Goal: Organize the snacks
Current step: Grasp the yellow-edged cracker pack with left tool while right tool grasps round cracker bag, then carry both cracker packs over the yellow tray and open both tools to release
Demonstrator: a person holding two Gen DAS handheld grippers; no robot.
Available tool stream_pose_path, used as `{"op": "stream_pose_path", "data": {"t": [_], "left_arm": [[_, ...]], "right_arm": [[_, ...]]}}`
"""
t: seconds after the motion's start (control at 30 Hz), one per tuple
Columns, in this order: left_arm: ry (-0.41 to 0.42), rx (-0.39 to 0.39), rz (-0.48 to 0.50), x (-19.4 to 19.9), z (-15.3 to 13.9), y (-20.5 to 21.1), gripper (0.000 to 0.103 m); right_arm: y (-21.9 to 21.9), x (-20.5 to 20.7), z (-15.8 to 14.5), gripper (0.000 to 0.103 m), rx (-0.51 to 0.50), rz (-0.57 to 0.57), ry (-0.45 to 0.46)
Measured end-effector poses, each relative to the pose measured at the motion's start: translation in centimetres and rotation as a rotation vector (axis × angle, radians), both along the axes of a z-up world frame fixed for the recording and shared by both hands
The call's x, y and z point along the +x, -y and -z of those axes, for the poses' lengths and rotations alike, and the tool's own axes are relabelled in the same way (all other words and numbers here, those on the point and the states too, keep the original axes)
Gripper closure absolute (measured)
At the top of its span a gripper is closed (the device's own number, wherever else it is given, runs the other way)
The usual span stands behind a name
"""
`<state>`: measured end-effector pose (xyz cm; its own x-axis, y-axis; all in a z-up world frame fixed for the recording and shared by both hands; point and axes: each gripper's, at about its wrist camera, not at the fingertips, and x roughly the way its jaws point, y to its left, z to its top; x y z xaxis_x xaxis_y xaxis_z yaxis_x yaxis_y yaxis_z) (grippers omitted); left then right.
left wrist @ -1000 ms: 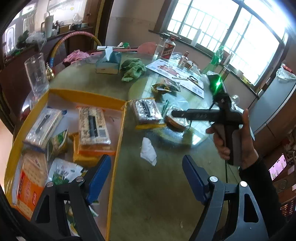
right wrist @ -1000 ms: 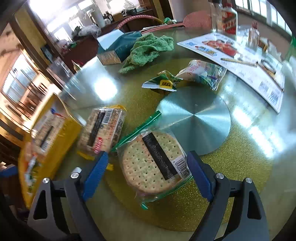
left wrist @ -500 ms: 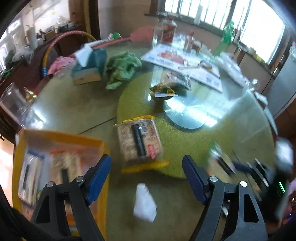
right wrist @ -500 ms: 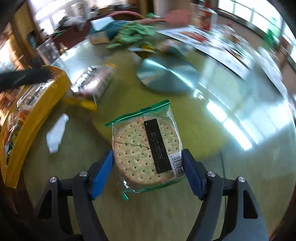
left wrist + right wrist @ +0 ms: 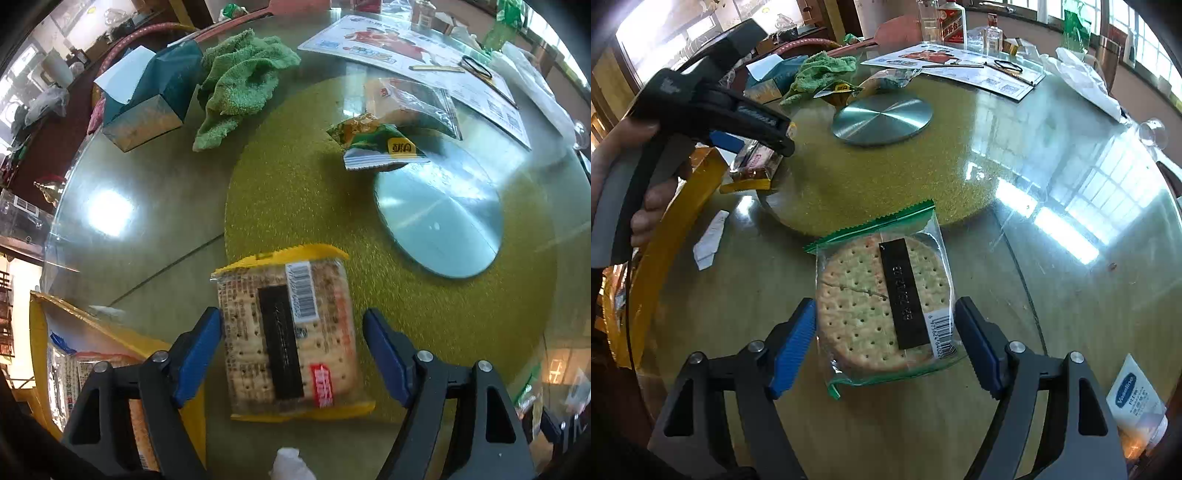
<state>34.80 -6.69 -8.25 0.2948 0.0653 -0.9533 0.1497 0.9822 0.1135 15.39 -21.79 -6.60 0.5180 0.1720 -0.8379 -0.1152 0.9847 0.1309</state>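
Observation:
My right gripper [image 5: 886, 343] is shut on a round cracker pack [image 5: 882, 306] in a green-edged clear bag, held above the glass table. My left gripper [image 5: 291, 354] is open, its blue pads either side of a yellow-edged square cracker pack [image 5: 291, 339] lying on the gold turntable [image 5: 295, 184]; the pads stand a little apart from it. In the right wrist view the left gripper [image 5: 753, 144] is over that pack [image 5: 757, 162]. A yellow box [image 5: 55, 332] with several snack packs sits at the left. A green snack packet [image 5: 376, 147] and a clear bag [image 5: 410, 103] lie farther back.
A steel disc [image 5: 439, 214] sits mid-turntable. A green towel [image 5: 240, 81] and a teal tissue box [image 5: 147, 96] lie at the back left, a printed sheet [image 5: 406, 51] at the back. A white paper scrap [image 5: 709, 240] lies by the box. A Vaseline tube [image 5: 1137, 402] is at the front right.
My right gripper closed on the round cracker pack, lifted it off the turntable and drew it back. My left gripper swung from the yellow box to straddle the square cracker pack.

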Motion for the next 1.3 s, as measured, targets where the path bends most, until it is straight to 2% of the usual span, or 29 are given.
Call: {"op": "stream_pose_path", "data": {"t": [0.17,0.27,0.43,0.57,0.67,0.73,0.8,0.9,1.03,1.1,1.3], "left_arm": [[0.01,-0.021,0.069,-3.2,-0.2,0.8,0.035],[0.02,-0.11,0.095,-7.0,-1.5,0.0,0.035],[0.101,-0.276,0.119,-16.7,-5.5,-3.2,0.035],[0.143,-0.351,0.141,-23.6,-7.9,-6.5,0.035],[0.188,-0.36,0.117,-26.5,-8.9,-9.9,0.035],[0.211,-0.366,0.078,-27.3,-9.4,-12.6,0.035],[0.259,-0.338,0.025,-27.9,-9.8,-15.6,0.035],[0.302,-0.303,-0.042,-27.8,-10.0,-19.5,0.035],[0.327,-0.286,-0.109,-26.6,-9.2,-23.1,0.035],[0.322,-0.295,-0.12,-26.1,-8.4,-24.2,0.035],[0.315,-0.278,-0.115,-25.2,-6.8,-24.9,0.035]], "right_arm": [[-0.7,-1.4,0.1,0.028,-0.046,0.004,0.025],[-1.1,-2.3,0.2,0.029,-0.06,0.006,0.03],[-2.1,-3.5,0.3,0.027,-0.089,0.018,0.037],[-3.1,-2.8,0.7,0.027,-0.137,0.054,0.049],[-3.4,-3.0,0.5,0.028,-0.12,0.088,0.043],[-3.7,-3.9,-0.2,0.028,-0.039,0.084,0.059],[-5.2,-5.5,-1.8,0.028,0.043,0.039,0.096],[-9.7,-7.7,-5.5,0.028,0.1,-0.067,0.175],[-16.3,-8.1,-8.0,0.028,0.149,-0.206,0.2],[-19.2,-7.3,-8.1,0.028,0.157,-0.254,0.188],[-25.4,-3.3,-6.9,0.028,0.167,-0.302,0.126]]}}
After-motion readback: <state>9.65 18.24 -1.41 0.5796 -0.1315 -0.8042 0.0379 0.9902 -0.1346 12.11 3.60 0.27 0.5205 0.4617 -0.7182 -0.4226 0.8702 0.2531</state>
